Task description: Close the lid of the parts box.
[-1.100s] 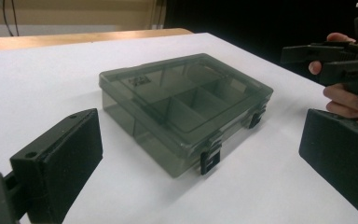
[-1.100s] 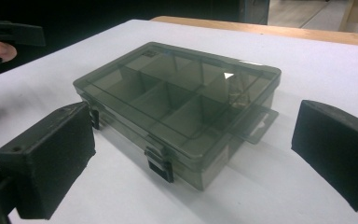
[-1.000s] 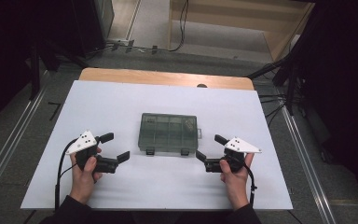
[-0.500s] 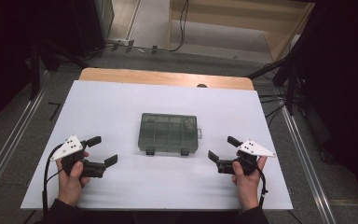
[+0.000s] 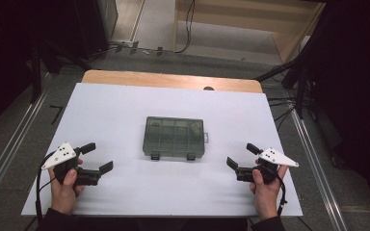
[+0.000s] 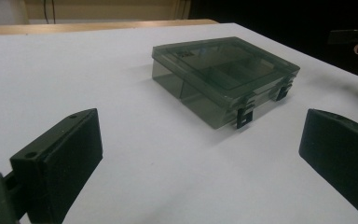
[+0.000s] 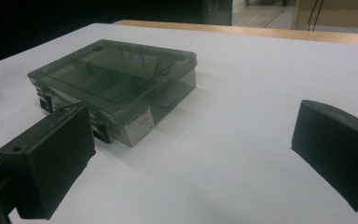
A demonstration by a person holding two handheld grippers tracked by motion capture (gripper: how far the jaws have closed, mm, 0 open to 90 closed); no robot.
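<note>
High view: closed box (image 5: 174, 138) sits mid-desk (image 5: 125, 110), left hand-held gripper (image 5: 96, 158) and right hand-held gripper (image 5: 242, 156) both gaping wide, well apart from it.

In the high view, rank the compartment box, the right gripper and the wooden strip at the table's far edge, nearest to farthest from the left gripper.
1. Compartment box: table centre, lid closed.
2. Right gripper: right side.
3. Wooden strip: far edge.

Measured from the left gripper.

Both claws, left (image 5: 96, 157) and right (image 5: 241, 155), farther out from the box (image 5: 174, 137).
</note>
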